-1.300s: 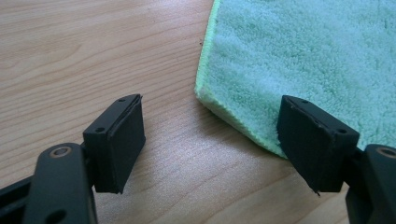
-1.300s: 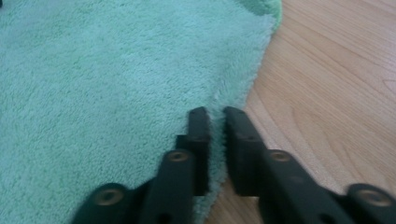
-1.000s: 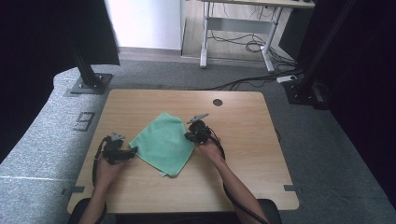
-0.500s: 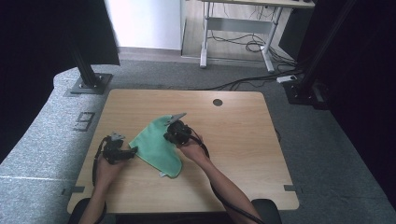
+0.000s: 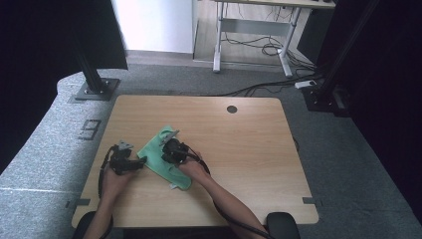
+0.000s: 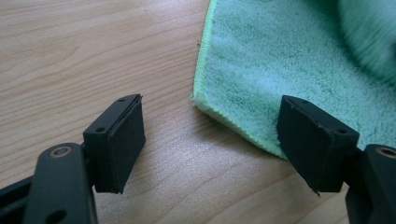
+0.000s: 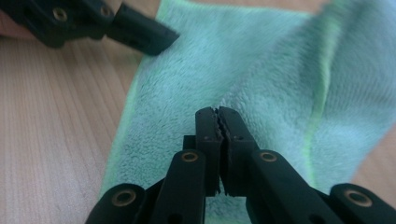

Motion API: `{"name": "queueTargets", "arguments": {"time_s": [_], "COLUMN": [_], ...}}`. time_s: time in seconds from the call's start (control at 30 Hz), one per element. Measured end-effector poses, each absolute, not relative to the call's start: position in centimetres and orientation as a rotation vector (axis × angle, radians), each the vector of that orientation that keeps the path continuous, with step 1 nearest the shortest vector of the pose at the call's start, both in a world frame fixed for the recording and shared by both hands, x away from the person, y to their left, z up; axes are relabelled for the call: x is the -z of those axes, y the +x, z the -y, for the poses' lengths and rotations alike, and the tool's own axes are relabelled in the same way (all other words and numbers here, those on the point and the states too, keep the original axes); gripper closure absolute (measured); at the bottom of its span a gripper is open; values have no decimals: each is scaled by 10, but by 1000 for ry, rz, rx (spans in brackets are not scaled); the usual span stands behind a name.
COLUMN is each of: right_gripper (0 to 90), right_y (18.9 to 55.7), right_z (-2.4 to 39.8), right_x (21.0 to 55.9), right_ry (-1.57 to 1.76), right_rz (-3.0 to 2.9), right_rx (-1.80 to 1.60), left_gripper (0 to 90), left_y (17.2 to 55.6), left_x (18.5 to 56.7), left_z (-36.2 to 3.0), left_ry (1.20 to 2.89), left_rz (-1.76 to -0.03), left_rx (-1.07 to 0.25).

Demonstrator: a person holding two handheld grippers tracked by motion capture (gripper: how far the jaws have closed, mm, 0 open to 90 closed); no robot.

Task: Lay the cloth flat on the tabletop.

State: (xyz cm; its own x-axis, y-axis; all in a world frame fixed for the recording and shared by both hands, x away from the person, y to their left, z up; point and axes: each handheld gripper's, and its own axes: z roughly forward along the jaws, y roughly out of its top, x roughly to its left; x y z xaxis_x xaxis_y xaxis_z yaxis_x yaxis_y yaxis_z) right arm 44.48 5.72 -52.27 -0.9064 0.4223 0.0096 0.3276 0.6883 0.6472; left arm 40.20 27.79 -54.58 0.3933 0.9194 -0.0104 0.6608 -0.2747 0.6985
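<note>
High view: the right gripper (image 5: pixel 169 145) is clamping the green cloth (image 5: pixel 158 158), folding it over the table (image 5: pixel 249 149); the left gripper (image 5: pixel 139 161) is resting open at the cloth's corner.

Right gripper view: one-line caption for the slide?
Right gripper, jaws shut on a fold of the green cloth, over the wooden table; left gripper open at the cloth's edge.

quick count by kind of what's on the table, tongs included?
Green cloth: 1
Tongs: 2, left tongs with jaws open at the cloth's corner, right tongs with jaws shut over the cloth
Total: 3
</note>
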Motion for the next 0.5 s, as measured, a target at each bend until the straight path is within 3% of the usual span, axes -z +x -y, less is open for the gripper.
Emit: {"name": "queueTargets", "arguments": {"time_s": [0.13, 0.27, 0.5], "right_gripper": [831, 676, 653], "right_y": [446, 449, 462], "right_z": [-59, -55, -36], "right_x": [529, 513, 491], "right_ry": [630, 627, 681], "right_rz": [-2778, -2759, -2679], "right_rx": [-1020, -1048, -1068], "left_gripper": [238, 239, 239], "left_y": [402, 402, 402], "left_x": [546, 546, 546], "left_z": [-278, -278, -278], "left_ry": [2034, 2034, 2031], "left_rz": [-1344, -1344, -1342], "left_rx": [-535, -535, -536]}}
